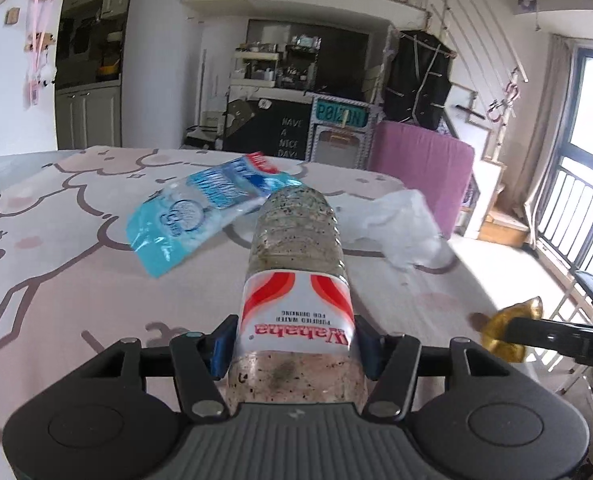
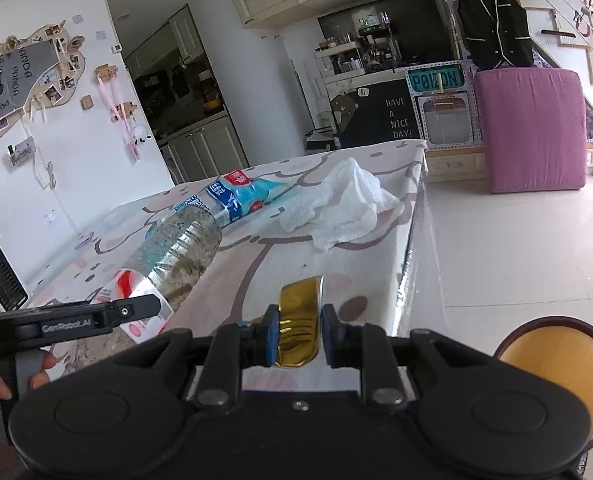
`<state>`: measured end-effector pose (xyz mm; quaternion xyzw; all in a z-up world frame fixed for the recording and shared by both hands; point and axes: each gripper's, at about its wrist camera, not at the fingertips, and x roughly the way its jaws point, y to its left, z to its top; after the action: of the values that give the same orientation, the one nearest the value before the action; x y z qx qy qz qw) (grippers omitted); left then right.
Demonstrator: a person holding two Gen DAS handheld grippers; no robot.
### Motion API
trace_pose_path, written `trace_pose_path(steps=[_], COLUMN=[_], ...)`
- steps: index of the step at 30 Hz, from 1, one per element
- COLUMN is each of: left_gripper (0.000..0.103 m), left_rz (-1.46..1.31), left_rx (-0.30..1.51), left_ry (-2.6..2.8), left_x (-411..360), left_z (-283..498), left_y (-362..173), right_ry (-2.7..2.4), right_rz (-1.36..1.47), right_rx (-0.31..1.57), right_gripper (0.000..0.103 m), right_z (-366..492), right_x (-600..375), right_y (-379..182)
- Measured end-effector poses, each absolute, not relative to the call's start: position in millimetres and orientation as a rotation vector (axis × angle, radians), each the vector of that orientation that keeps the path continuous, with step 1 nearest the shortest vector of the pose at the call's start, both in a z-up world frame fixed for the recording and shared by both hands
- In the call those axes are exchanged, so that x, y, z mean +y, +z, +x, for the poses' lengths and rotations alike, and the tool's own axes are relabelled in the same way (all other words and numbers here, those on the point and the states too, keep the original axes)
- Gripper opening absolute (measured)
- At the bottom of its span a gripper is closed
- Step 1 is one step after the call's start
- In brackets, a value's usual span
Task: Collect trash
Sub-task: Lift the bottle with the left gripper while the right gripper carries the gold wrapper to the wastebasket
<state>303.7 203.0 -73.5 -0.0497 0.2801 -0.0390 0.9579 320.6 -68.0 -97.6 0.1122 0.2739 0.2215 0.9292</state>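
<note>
Between left claw [image 1: 294, 350] pads: Wahaha bottle [image 1: 296, 280]

1. Water bottle [image 1: 296, 236]: clear ribbed plastic, speckled with grime; glossy printed label.
2. Blue wrapper [image 1: 200, 208]: thin, shiny plastic film, crinkled.
3. Tissue [image 2: 344, 200]: white paper, soft, matt, crumpled.
4. Gold can [image 2: 300, 320]: glossy metal, dented.
5. Desk [image 1: 56, 280] cover: matt printed cloth.
6. Tongs [image 2: 295, 334]: matt black plastic.
</note>
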Motion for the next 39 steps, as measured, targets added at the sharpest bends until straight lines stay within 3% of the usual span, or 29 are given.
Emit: trace_pose_path(steps=[17, 39], left_gripper=[0.059, 0.06], left_rz=[-0.066, 0.004], left_rx=[0.511, 0.509], left_ry=[-0.118, -0.324], left_x=[139, -6], left_z=[263, 280], left_y=[-41, -35], right_ry=[0.394, 0.17], right_rz=[0.167, 0.172], right_rx=[0.457, 0.392], right_gripper=[0.022, 0.022], right_z=[268, 237], right_x=[-118, -250], right_y=[-65, -58])
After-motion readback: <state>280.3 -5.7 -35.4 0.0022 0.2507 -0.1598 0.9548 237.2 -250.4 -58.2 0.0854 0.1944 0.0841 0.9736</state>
